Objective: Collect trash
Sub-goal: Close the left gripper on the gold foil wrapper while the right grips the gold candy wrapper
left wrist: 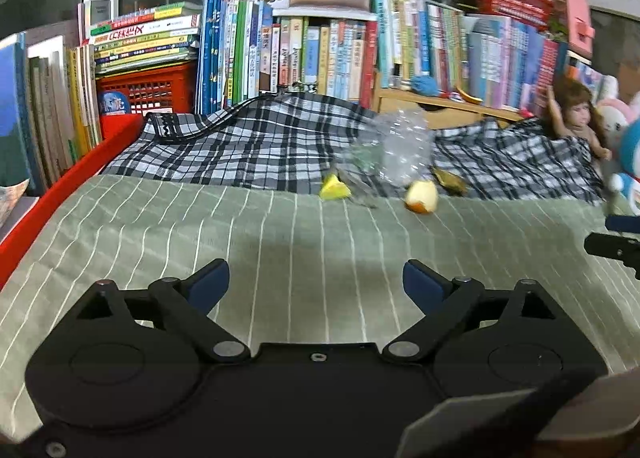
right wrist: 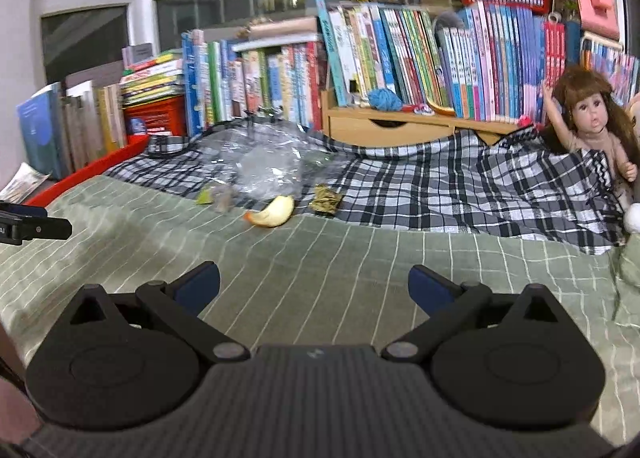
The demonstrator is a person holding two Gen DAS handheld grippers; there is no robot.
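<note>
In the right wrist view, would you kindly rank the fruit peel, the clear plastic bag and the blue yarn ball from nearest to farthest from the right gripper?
From the right gripper:
1. Fruit peel, on the green sheet ahead.
2. Clear plastic bag, just behind, on the plaid blanket.
3. Blue yarn ball, on the wooden shelf by the books.

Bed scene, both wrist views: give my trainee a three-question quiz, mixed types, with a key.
1. True or false: the left gripper holds the peel.
2. The crumpled clear plastic lies mostly on: A) the checked blanket B) the books C) the doll.
3. Fill in: the right gripper stands ____ and holds nothing.

Key: 1 false; 2 A; 3 open.
</note>
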